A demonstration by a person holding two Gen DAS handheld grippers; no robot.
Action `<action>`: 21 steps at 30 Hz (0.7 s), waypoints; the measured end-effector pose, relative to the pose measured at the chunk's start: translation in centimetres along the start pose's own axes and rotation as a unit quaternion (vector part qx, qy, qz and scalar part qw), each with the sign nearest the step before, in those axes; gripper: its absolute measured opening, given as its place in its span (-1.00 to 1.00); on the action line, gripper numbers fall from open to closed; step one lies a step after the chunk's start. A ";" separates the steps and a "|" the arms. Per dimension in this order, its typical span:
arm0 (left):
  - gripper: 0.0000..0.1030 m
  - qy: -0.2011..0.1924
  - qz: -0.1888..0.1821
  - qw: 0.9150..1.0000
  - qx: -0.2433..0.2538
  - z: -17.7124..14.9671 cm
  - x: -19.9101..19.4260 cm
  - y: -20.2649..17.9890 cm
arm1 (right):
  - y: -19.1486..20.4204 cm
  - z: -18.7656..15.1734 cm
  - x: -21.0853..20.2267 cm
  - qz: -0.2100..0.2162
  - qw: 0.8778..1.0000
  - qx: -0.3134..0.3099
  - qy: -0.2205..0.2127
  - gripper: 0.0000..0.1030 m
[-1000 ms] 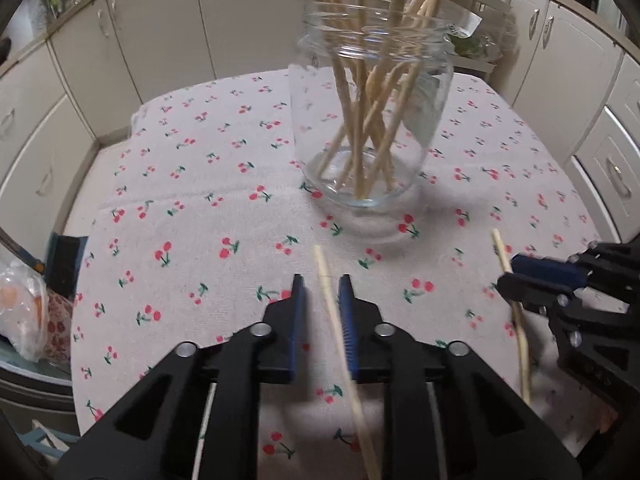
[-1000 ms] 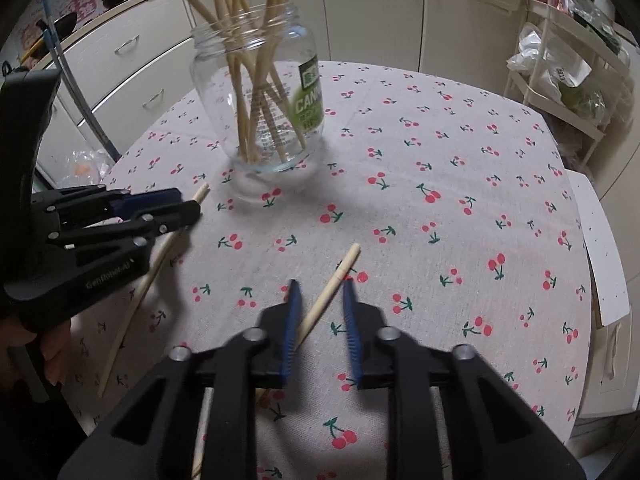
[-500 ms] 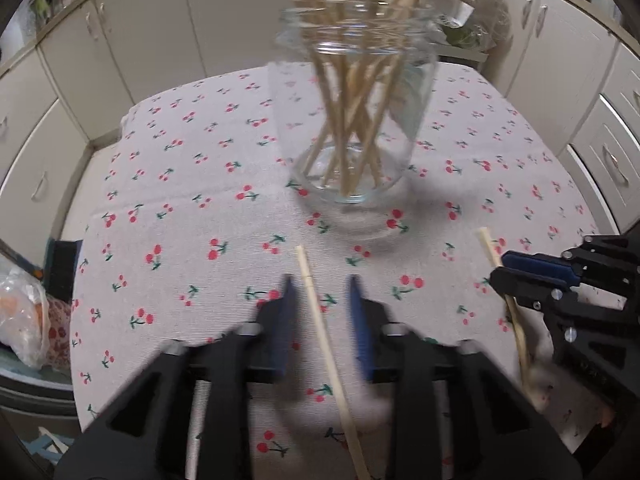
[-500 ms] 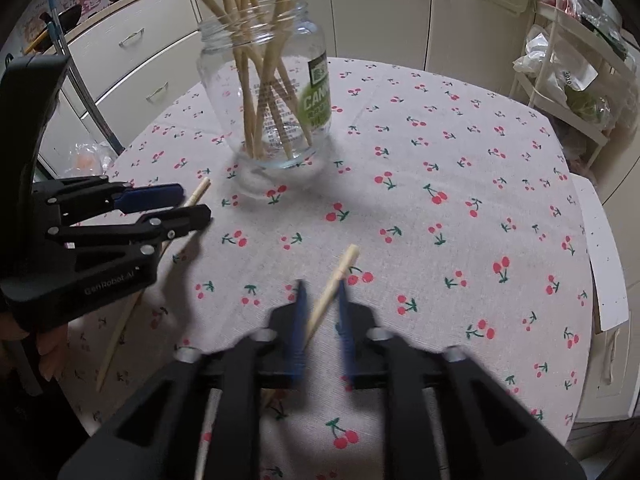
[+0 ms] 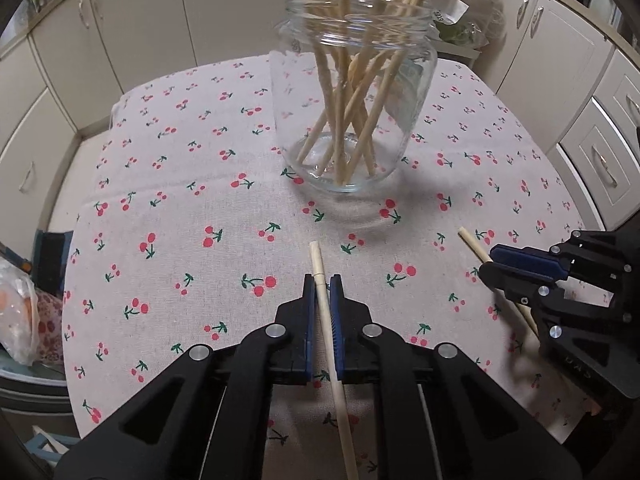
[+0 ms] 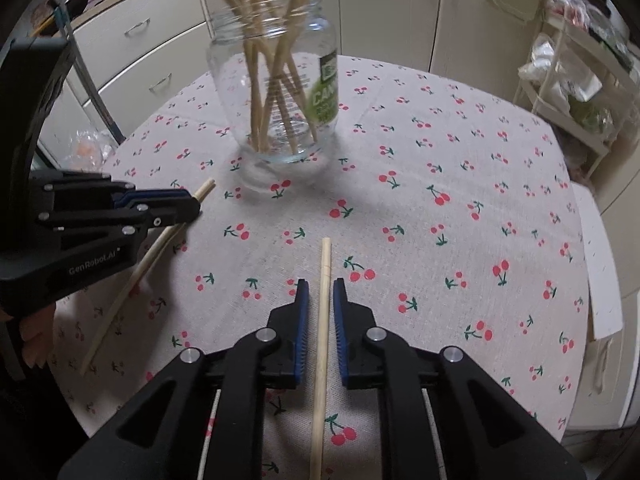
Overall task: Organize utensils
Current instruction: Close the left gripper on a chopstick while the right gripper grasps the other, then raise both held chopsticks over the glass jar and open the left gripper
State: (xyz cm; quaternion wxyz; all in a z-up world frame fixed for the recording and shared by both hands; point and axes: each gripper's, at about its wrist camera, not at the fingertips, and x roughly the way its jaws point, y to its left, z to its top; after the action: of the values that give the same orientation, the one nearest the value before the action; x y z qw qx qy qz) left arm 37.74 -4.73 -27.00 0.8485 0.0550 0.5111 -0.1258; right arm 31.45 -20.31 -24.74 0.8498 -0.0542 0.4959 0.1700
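Observation:
A clear glass jar (image 5: 352,120) holding several wooden chopsticks stands on the cherry-print tablecloth (image 5: 168,208); it also shows in the right wrist view (image 6: 276,92). My left gripper (image 5: 322,280) is shut on one chopstick (image 5: 326,312) that runs back between its fingers. My right gripper (image 6: 320,282) is open around a second chopstick (image 6: 323,320) lying on the cloth, with gaps on both sides. Each gripper shows in the other view: the right gripper (image 5: 492,264) and the left gripper (image 6: 192,206).
Cream kitchen cabinets (image 5: 132,20) ring the round table. A wire shelf with bags (image 6: 572,80) stands at the right. A plastic bag (image 5: 16,320) sits low at the left, beyond the table edge.
My left gripper has closed onto its chopstick. My right gripper has opened slightly wider, and its chopstick now lies straight between the fingers. The jar looks closer.

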 end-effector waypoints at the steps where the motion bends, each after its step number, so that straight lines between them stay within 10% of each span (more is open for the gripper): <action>1: -0.87 -0.001 -0.002 1.000 0.003 0.0 0.0 -0.1 | -0.3 0.0 -0.1 0.008 1.000 0.009 0.001 -0.88; 9: -0.90 0.003 -0.018 1.000 0.011 -0.3 -0.6 0.0 | -1.0 -0.1 -0.2 0.032 0.999 0.029 0.017 -0.88; 14: -0.88 0.014 -0.014 1.000 0.018 -0.2 -0.3 -0.1 | 0.8 0.0 -0.1 0.022 0.999 -0.029 0.022 -0.51; 21: -0.88 0.003 0.002 1.000 0.027 -0.2 0.0 -0.7 | 0.5 -0.3 -0.2 0.012 1.000 -0.021 0.009 -0.88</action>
State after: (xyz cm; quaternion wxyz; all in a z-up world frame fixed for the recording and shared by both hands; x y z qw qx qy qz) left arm 37.40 -5.35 -27.08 0.8453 0.0794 0.5101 -0.1374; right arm 30.95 -19.92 -24.69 0.8422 -0.0674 0.5003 0.1897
